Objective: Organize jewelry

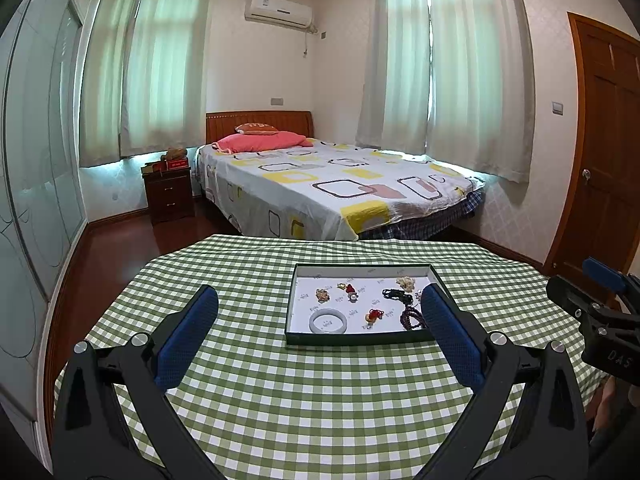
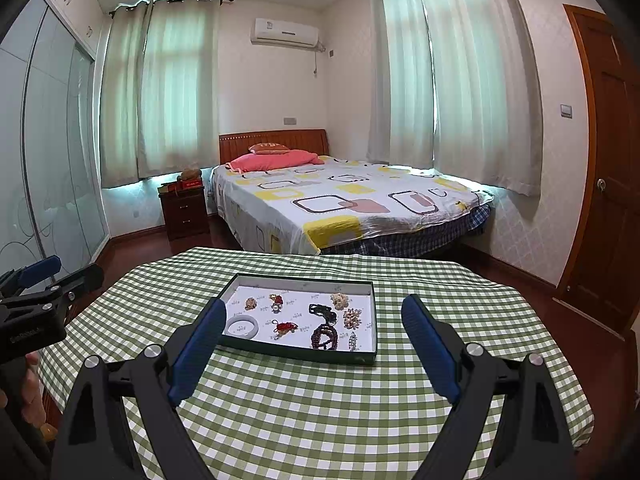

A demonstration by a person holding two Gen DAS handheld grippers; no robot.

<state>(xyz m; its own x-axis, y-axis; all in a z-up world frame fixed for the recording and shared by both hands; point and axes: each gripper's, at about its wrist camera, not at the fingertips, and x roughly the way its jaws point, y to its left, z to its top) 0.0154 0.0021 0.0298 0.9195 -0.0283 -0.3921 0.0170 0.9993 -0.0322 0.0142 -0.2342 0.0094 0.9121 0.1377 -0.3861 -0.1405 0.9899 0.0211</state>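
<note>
- Left tongs (image 1: 320, 312) are held wide and empty above the checked desk (image 1: 320, 400).
- Jewelry lies spread in the shallow tray (image 2: 298, 354): jade bangle (image 2: 241, 326) at 9 o'clock, dark bead strands (image 2: 325, 334) toward 4.
- Whether sorting is pending or finished cannot be judged; any grip is best made low, on one piece.
- Right tongs (image 2: 314, 322) are likewise spread wide, empty.

We have two fisheye views, one on each gripper, both looking forward and slightly down over the desk (image 1: 320, 400) toward the bed (image 1: 340, 184) at the far wall. The left view sits left of the tray (image 1: 292, 308), which lies right of centre there; the right view sits to the right, so the tray (image 2: 374, 320) lies left of centre. Both stand back near the desk's close edge. They share the desk, tray, bed, curtains and door, and each catches the other gripper at its edge.
</note>
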